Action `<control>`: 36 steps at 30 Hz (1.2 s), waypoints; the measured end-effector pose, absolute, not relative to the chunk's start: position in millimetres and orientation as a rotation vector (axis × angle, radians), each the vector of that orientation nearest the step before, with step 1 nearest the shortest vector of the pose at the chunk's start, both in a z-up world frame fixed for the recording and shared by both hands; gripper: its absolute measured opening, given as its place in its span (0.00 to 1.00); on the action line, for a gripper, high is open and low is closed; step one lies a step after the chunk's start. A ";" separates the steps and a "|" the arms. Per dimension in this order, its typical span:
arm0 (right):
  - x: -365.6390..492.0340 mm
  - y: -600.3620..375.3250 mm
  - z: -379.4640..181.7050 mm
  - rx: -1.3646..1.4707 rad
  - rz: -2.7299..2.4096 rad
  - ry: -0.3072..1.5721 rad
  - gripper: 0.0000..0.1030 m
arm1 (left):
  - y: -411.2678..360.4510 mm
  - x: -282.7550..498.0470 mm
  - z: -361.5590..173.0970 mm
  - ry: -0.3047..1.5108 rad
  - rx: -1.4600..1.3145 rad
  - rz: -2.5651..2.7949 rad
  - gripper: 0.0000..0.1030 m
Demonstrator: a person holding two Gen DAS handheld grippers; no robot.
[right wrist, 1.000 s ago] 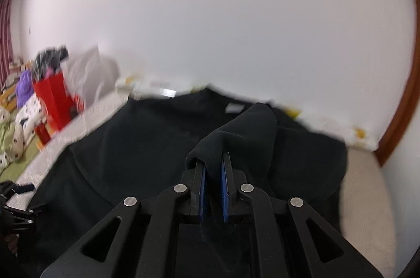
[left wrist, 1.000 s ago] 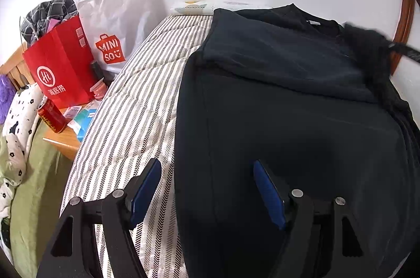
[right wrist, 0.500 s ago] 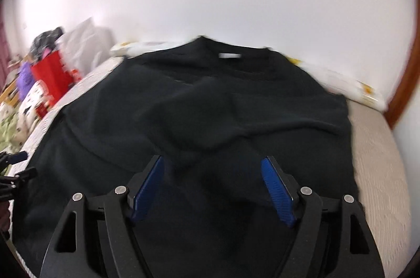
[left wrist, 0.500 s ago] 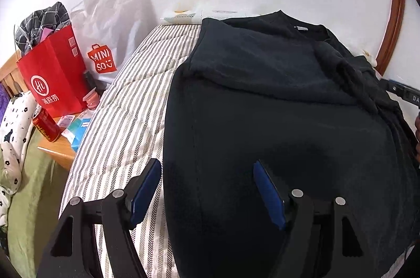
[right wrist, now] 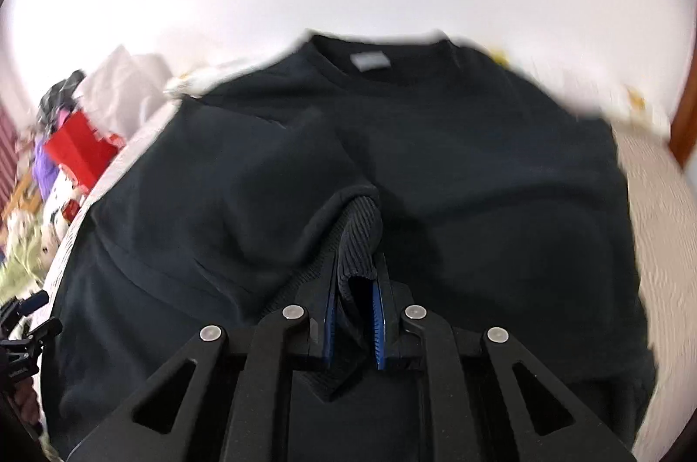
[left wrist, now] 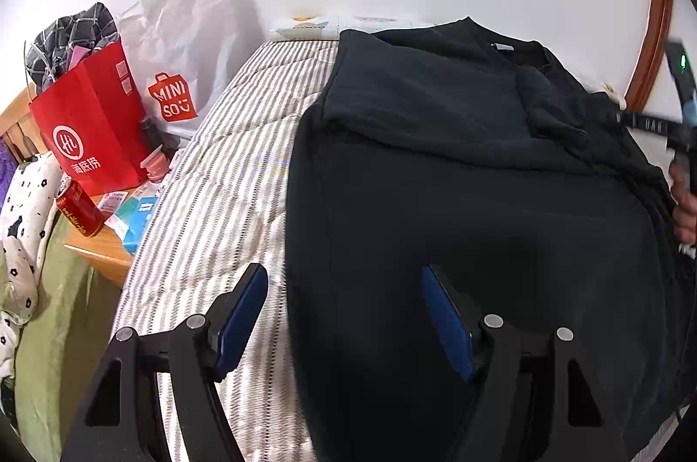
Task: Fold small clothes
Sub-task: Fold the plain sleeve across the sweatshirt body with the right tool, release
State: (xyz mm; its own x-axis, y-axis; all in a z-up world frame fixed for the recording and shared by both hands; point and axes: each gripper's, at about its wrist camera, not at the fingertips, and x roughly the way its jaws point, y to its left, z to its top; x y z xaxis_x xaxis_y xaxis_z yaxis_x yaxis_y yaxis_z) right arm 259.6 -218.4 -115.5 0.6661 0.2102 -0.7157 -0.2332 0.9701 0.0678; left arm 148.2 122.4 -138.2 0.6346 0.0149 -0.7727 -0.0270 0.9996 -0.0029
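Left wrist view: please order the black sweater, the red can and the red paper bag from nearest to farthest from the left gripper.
From the left gripper:
1. Black sweater, directly under its right finger.
2. Red can, on the wooden stand at left.
3. Red paper bag, behind the can.

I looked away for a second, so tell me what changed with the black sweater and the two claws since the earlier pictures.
The right claw let go of one fold of the black sweater, opened wide, dropped lower, and is now closing on the ribbed cuff, which sits between its pads. The left claw stayed open above the sweater's left edge; the striped bedcover is unchanged.
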 end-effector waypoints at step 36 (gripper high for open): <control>246.2 -297.2 -110.2 -0.007 0.038 0.762 0.59 | 80.6 304.7 -129.4 0.895 -0.126 -0.092 0.58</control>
State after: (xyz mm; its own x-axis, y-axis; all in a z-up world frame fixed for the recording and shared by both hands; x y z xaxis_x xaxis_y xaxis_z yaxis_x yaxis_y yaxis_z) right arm 246.2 -297.2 -110.2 0.7230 0.0316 -0.6901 -0.0371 0.9993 0.0070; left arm 304.7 80.6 -129.4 0.6225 -0.1323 -0.7714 0.0269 0.9886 -0.1478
